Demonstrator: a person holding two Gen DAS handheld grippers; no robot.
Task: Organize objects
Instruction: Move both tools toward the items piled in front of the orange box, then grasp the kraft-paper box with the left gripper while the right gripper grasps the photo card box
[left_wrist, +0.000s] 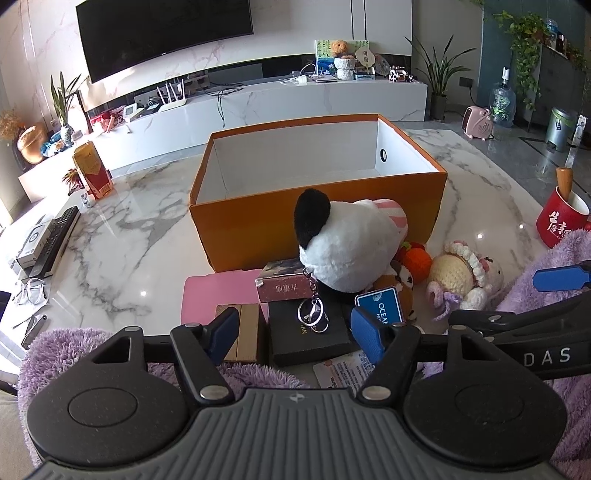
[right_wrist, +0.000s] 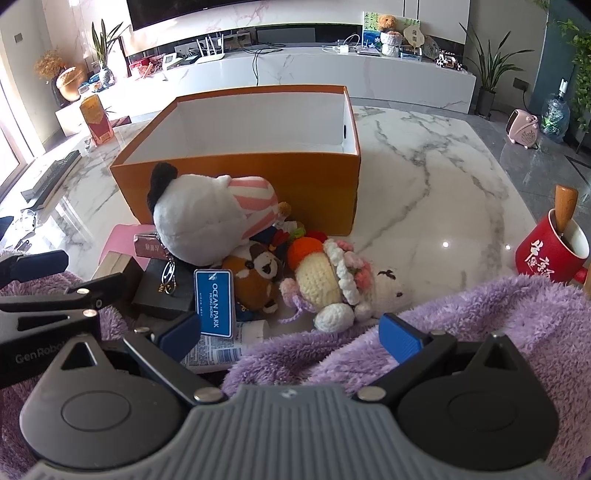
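An open orange box (left_wrist: 317, 218) (right_wrist: 236, 184) with a white, empty inside stands on the marble table. In front of it lies a heap: a white plush (left_wrist: 343, 243) (right_wrist: 207, 218) with a black ear, a crocheted doll (left_wrist: 461, 277) (right_wrist: 332, 280), a brown plush (right_wrist: 255, 277), a blue Ocean Park tag (left_wrist: 380, 306) (right_wrist: 216, 302), a black box (left_wrist: 306, 332) (right_wrist: 166, 288) with a key ring, a red-brown box (left_wrist: 284, 284) and a pink pad (left_wrist: 218, 295). My left gripper (left_wrist: 295, 336) is open just before the black box. My right gripper (right_wrist: 288, 334) is open over a purple fleece (right_wrist: 443, 321).
A red mug (left_wrist: 561, 218) (right_wrist: 554, 251) with a wooden handle stands at the right. A yellow-red carton (left_wrist: 92, 170) (right_wrist: 96, 118), remotes (left_wrist: 55, 236) and glasses (left_wrist: 31, 291) lie at the left. Purple fleece (left_wrist: 74, 347) lies along the near edge. A TV console runs behind the table.
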